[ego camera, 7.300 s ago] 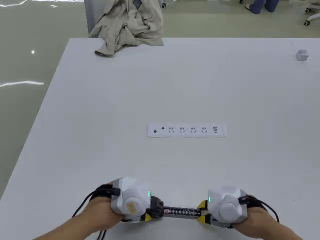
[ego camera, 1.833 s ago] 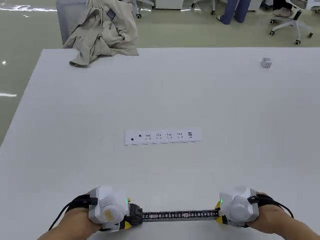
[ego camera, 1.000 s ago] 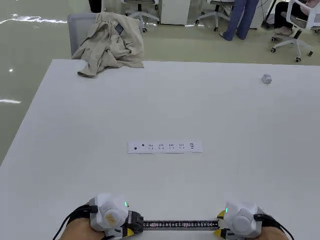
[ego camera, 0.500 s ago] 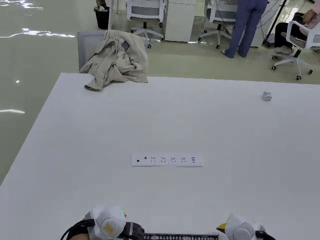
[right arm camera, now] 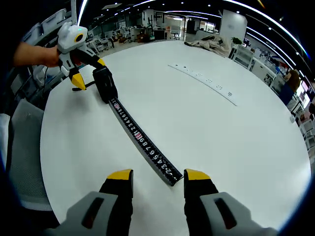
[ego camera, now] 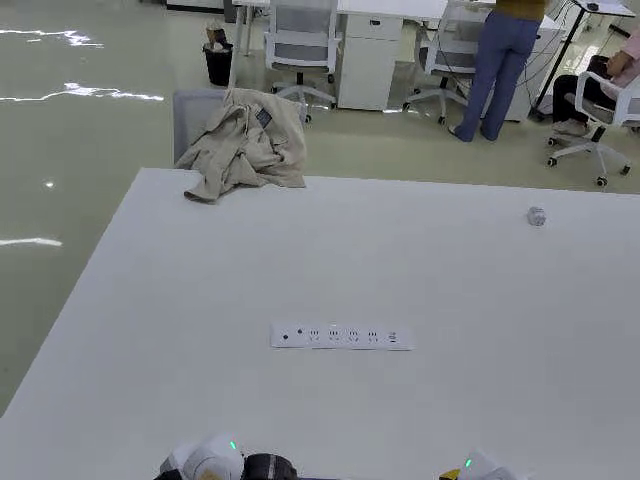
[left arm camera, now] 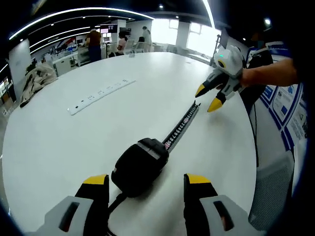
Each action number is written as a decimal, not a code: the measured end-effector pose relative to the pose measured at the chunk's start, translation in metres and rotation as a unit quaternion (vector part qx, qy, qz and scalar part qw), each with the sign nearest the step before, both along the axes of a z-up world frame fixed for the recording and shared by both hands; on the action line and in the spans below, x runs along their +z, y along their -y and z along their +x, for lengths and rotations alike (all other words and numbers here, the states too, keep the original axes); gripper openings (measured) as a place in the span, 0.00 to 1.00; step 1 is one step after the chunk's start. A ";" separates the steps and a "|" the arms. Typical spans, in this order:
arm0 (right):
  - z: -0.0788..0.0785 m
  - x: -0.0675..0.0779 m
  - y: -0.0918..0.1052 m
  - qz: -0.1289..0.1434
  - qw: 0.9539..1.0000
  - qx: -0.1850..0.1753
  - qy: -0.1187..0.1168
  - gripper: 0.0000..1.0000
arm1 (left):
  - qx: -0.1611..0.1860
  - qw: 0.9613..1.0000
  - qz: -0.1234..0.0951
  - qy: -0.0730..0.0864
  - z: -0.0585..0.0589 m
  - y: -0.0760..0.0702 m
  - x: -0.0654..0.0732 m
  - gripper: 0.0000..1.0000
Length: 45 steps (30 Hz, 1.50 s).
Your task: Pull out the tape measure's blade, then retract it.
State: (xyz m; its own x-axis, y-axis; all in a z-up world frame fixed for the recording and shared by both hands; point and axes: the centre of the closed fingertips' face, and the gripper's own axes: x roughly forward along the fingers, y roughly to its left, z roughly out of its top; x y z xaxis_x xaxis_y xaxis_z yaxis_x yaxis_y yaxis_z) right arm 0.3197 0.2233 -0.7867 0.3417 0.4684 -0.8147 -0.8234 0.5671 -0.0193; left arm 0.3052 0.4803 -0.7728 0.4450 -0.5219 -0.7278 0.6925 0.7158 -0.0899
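My left gripper (left arm camera: 146, 179) has its fingers spread, with the tape measure's black case (left arm camera: 140, 164) lying on the table (ego camera: 400, 270) between them, and a gap shows on each side. The blade (right arm camera: 140, 140) runs flat from the case across the white table. Its end lies between the spread fingers of my right gripper (right arm camera: 158, 174), which do not grip it. Farther out a white power strip (ego camera: 342, 336) lies flat, and a small grey object (ego camera: 537, 215) sits near the far right edge. A beige jacket (ego camera: 245, 145) slumps from a chair (ego camera: 195, 105) onto the far edge. Beyond, a black bin (ego camera: 218, 62) stands on the glossy floor, its contents unreadable, near office chairs and a standing person (ego camera: 500, 50).
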 end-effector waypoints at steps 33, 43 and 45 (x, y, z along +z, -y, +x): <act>-0.038 0.033 -0.007 0.089 0.990 -0.106 0.013 0.52 | 0.148 0.988 -0.030 0.043 -0.035 -0.016 0.036 0.71; -0.054 0.044 -0.007 0.112 0.984 -0.135 0.024 0.57 | 0.177 0.982 -0.040 0.048 -0.055 -0.021 0.040 0.74; -0.057 0.046 -0.007 0.114 0.983 -0.138 0.028 0.57 | 0.182 0.981 -0.049 0.048 -0.058 -0.019 0.043 0.74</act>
State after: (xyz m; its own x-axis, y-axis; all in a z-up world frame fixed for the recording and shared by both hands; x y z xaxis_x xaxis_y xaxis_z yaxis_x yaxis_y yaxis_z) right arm 0.2628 0.2301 -0.7409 0.5222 0.5196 -0.6763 -0.6386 0.7638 0.0937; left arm 0.2476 0.4997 -0.7298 0.6792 -0.3804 -0.6277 0.4009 0.9086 -0.1167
